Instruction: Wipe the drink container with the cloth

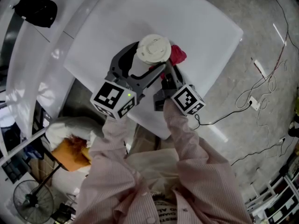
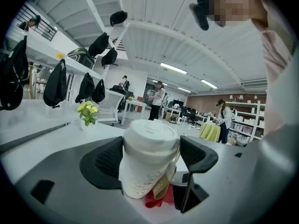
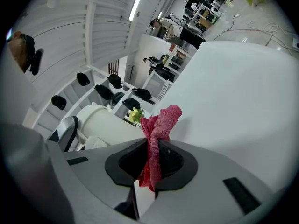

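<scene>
A white paper cup with a white lid is held above the white table. My left gripper is shut on the cup, one black jaw on each side of it. A brown tag hangs on the cup's side. My right gripper is shut on a red cloth, whose bunched end sticks up beside the cup's right side. Below the cup a bit of the red cloth shows.
A small pot of yellow-green flowers stands far back on the table. Cables lie on the floor to the right. People stand in the room behind. Bags hang along a rack at left.
</scene>
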Available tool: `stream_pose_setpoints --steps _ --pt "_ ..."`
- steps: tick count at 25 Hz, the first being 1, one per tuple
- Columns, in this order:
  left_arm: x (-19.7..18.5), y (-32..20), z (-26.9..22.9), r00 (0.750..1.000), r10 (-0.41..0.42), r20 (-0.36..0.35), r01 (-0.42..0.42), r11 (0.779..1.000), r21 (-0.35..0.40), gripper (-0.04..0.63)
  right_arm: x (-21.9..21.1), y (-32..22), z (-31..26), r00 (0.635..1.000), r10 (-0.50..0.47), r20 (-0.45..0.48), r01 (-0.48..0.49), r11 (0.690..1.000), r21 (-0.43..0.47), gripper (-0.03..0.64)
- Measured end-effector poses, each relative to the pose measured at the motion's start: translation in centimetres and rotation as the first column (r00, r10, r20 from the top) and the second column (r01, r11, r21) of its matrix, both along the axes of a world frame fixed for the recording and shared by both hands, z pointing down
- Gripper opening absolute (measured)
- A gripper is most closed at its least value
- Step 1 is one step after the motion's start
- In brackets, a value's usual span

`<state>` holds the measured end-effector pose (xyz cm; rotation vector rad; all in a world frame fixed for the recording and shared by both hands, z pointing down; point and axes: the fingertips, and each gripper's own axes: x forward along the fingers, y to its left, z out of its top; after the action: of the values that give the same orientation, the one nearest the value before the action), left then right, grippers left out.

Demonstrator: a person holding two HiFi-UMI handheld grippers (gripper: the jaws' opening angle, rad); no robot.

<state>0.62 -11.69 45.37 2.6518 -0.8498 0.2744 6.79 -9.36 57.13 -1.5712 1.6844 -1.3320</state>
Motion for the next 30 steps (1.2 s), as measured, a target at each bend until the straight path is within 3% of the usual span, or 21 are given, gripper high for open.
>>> stream_pose_setpoints --steps 8,14,22,30 --pt "-0.1 0.0 0.1 1.0 0.003 -0.013 -0.003 1.0 -0.002 0.374 0.9 -0.1 -1.9 0.991 -0.126 -0.038 0.127 0.992 0.022 0.044" --pt "0.0 0.1 0.3 0.999 0.006 -0.039 -0.007 0.999 -0.033 0.374 1.8 -1.8 -4.5 0.948 -0.311 -0.064 0.314 0.949 0.034 0.044" --pt "0.0 0.0 0.4 1.0 0.021 -0.022 -0.023 0.997 -0.068 0.374 2.3 -4.7 -7.7 0.816 -0.577 -0.025 0.578 0.816 0.035 0.044" --pt "0.1 0.0 0.4 0.999 0.032 0.0 -0.032 0.995 -0.09 0.374 1.7 -7.1 -9.7 0.667 -0.745 -0.008 0.745 0.667 0.024 0.044"
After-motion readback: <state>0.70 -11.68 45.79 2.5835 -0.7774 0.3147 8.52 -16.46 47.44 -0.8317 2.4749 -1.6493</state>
